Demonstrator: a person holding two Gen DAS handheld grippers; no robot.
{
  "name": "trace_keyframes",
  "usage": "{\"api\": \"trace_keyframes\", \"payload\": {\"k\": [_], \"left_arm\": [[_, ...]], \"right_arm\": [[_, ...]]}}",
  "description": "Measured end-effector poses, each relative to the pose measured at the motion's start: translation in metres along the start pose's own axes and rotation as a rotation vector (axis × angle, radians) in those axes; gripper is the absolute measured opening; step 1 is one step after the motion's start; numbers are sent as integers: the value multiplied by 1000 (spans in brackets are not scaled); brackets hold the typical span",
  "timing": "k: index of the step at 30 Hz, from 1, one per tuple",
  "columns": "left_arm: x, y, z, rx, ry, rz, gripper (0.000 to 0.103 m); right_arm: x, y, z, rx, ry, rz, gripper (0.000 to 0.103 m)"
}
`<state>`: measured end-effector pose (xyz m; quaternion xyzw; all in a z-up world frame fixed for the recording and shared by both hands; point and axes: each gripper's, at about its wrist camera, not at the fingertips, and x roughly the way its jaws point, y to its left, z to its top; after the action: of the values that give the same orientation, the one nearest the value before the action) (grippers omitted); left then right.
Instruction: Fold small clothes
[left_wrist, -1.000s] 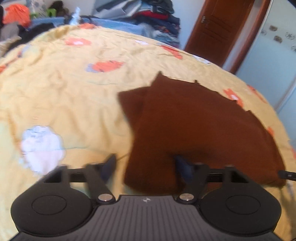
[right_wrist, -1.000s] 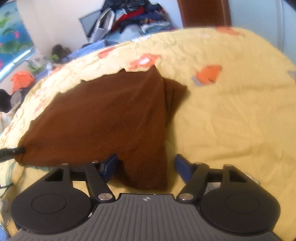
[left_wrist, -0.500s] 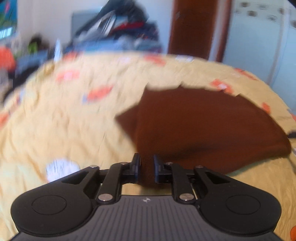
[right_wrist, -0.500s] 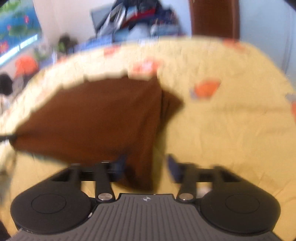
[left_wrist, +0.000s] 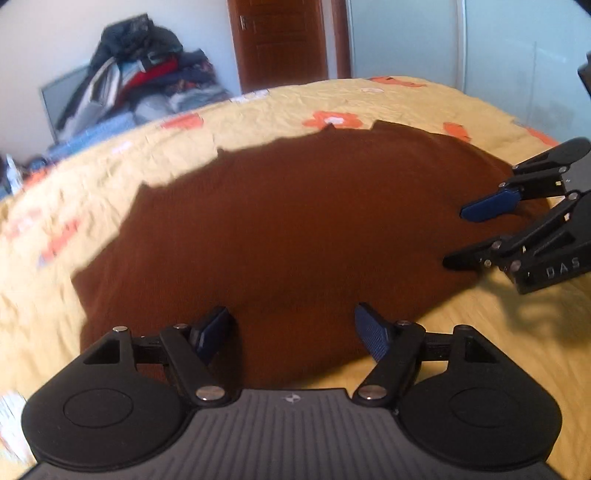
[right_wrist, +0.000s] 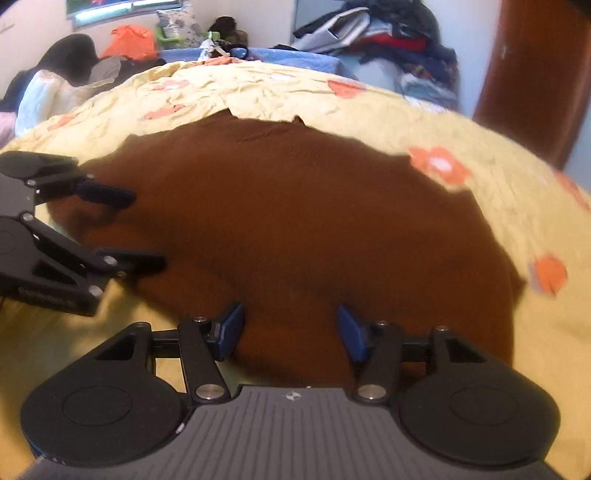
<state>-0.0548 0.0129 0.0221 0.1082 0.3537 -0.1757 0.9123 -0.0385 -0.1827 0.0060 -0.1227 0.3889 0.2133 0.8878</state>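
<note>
A brown garment (left_wrist: 295, 229) lies folded flat on the yellow bedspread (left_wrist: 258, 110); it also shows in the right wrist view (right_wrist: 295, 229). My left gripper (left_wrist: 293, 332) is open over the garment's near edge, with cloth between the fingers but not pinched. My right gripper (right_wrist: 288, 326) is open over the opposite edge, its fingers astride the cloth. Each gripper shows in the other's view, the right one (left_wrist: 465, 236) at the right and the left one (right_wrist: 144, 229) at the left, both open.
The bedspread (right_wrist: 480, 140) has orange flower prints. Piles of clothes (left_wrist: 147, 81) sit beyond the bed's far edge, next to a brown door (left_wrist: 280, 40). More clothes and an orange bag (right_wrist: 129, 40) lie at the far left.
The left gripper shut on the garment's edge half a second ago and now stands open. Both grippers have shifted, and the garment now lies wider and flatter between them.
</note>
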Motion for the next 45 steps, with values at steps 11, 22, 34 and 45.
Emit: {"api": "trace_keyframes", "payload": {"k": [11, 22, 34, 45], "left_arm": [[4, 12, 14, -75, -2, 5, 73], [-33, 50, -14, -348, -5, -9, 73], [-85, 127, -99, -1073, -24, -82, 73], [-43, 129, -74, -1119, -10, -20, 29]], "right_arm": [[6, 14, 41, 2, -15, 53, 83], [-13, -8, 28, 56, -20, 53, 77], [-23, -30, 8, 151, -68, 13, 91], [-21, -15, 54, 212, -90, 171, 95]]}}
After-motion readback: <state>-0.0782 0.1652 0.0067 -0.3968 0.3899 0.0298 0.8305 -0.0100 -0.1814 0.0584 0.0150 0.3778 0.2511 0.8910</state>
